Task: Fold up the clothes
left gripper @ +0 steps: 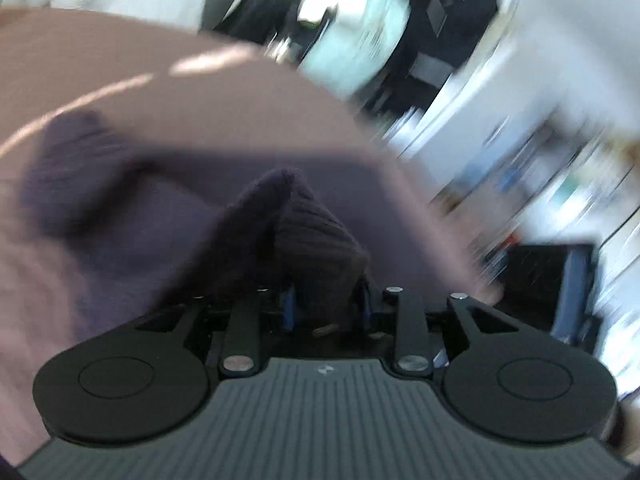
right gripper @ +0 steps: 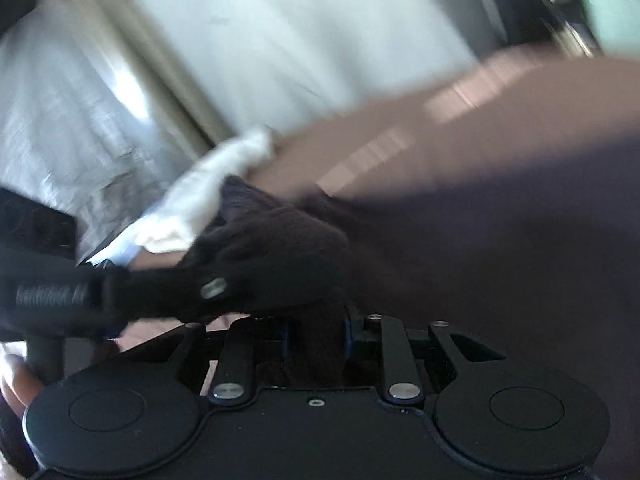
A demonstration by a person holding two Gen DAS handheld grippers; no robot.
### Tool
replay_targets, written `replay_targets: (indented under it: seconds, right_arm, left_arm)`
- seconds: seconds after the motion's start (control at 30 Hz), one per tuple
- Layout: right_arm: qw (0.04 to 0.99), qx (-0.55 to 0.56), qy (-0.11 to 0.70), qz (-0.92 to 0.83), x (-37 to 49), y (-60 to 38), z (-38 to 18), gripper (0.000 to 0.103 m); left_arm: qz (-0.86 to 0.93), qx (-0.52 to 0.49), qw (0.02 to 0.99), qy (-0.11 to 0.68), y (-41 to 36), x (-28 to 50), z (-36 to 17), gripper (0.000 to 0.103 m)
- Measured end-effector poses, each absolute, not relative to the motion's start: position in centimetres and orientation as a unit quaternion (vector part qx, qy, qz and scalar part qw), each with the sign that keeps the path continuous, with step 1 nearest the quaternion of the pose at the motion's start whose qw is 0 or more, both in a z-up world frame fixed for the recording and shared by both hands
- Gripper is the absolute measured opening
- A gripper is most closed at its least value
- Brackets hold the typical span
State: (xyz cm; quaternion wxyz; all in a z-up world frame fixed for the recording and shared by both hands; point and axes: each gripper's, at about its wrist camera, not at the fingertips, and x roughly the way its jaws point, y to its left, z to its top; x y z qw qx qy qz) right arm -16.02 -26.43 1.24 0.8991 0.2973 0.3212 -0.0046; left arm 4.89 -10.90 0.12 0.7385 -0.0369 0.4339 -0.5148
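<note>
While both views are blurred, the dark purple ribbed knit garment (left gripper: 304, 232) is seen pinched in both grippers — left gripper (left gripper: 326, 304), right gripper (right gripper: 316, 332) — jaws closed on bunched cloth above the mauve bench (left gripper: 160, 92).

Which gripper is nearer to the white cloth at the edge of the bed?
Right. The right gripper, shut on the dark knitted garment, has the white cloth just ahead. The left gripper also grips the garment, but no white cloth shows there.

Sunlit pink tabletop (left gripper: 120, 80), blurred room
</note>
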Motion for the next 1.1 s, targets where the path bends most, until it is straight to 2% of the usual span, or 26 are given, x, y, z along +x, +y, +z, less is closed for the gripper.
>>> replay_targets:
  seconds: [0.13,0.23,0.33,0.47,0.63,0.7,0.73,0.8,0.9,0.97,1.0,1.07,1.1]
  right_arm:
    - [0.876,0.340,0.336,-0.059,-18.6,-27.8,-2.1,0.023]
    - [0.878,0.341,0.331,-0.053,-18.2,-28.1,-1.8,0.023]
    - [0.894,0.293,0.334,-0.052,-17.0,-26.9,-1.1,0.023]
    - [0.907,0.252,0.334,-0.051,-16.2,-24.9,-1.0,0.029]
    - [0.932,0.223,0.285,-0.033,-18.7,-25.5,0.3,0.020]
    - [0.937,0.208,0.277,-0.049,-19.9,-26.2,1.1,0.013]
    - [0.939,0.201,0.274,-0.057,-20.4,-26.5,1.6,0.012]
    - [0.943,0.186,0.266,-0.073,-21.6,-27.2,2.4,0.003]
    - [0.947,0.167,0.256,-0.097,-23.2,-28.2,3.6,0.004]
    - [0.930,0.215,0.281,-0.101,-23.2,-29.0,1.9,0.006]
    - [0.920,0.239,0.294,-0.102,-23.2,-29.4,1.1,0.010]
    - [0.909,0.276,0.299,-0.087,-23.2,-29.7,0.2,0.013]
    - [0.908,0.290,0.293,-0.072,-23.1,-29.7,0.2,0.019]
  left_arm:
    - [-0.478,0.046,0.768,0.423,-8.5,3.3,-0.5,0.047]
    - [-0.462,0.007,0.764,0.450,-6.8,4.5,-1.1,0.047]
    - [-0.455,-0.027,0.749,0.481,-6.6,5.7,-2.0,0.047]
    - [-0.464,-0.043,0.719,0.515,-7.9,5.4,-3.9,0.047]
    - [-0.507,-0.107,0.683,0.515,-8.5,4.5,-4.0,0.045]
    - [-0.523,-0.150,0.653,0.527,-8.6,4.1,-4.1,0.046]
    - [-0.528,-0.151,0.650,0.526,-8.7,3.6,-4.1,0.046]
    - [-0.526,-0.108,0.667,0.517,-9.5,2.5,-4.1,0.046]
    - [-0.515,-0.040,0.694,0.502,-11.2,1.2,-4.6,0.047]
    - [-0.510,-0.035,0.695,0.506,-11.9,1.0,-5.2,0.048]
    - [-0.508,-0.040,0.694,0.508,-12.0,0.9,-5.3,0.048]
    - [-0.508,-0.046,0.692,0.512,-12.0,0.9,-5.3,0.048]
    - [-0.508,-0.052,0.689,0.514,-11.8,1.1,-5.2,0.048]
